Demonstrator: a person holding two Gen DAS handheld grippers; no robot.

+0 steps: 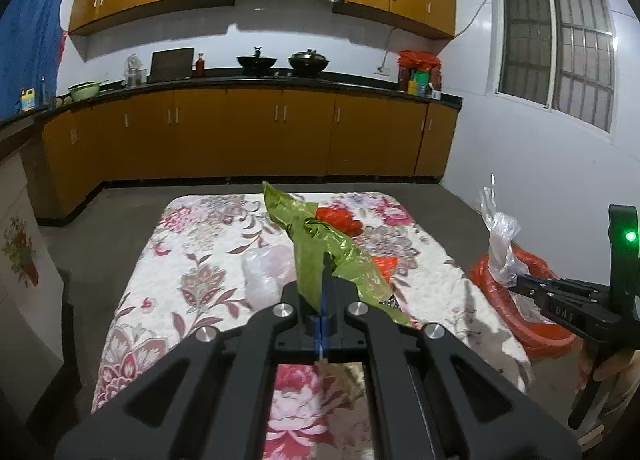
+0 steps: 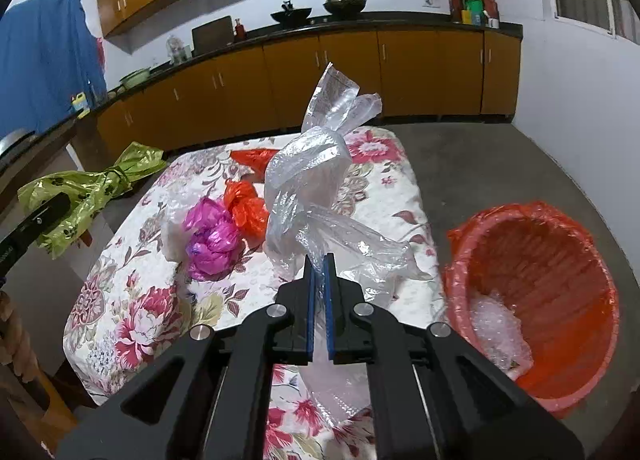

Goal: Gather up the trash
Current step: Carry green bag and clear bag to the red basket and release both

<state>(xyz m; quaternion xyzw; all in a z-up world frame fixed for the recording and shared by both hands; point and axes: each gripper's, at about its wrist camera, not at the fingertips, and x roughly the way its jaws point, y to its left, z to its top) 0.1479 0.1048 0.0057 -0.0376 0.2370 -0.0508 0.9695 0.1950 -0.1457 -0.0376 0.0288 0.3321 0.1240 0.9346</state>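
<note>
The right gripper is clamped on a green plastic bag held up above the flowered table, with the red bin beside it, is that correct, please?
Not quite: the right gripper is clamped on a clear plastic bag, as the right wrist view shows. The green bag is in the left gripper. The rest holds: it is held above the flowered table, with the red bin beside it.

"DAS" on the right tool [image 1: 516, 282]
</note>
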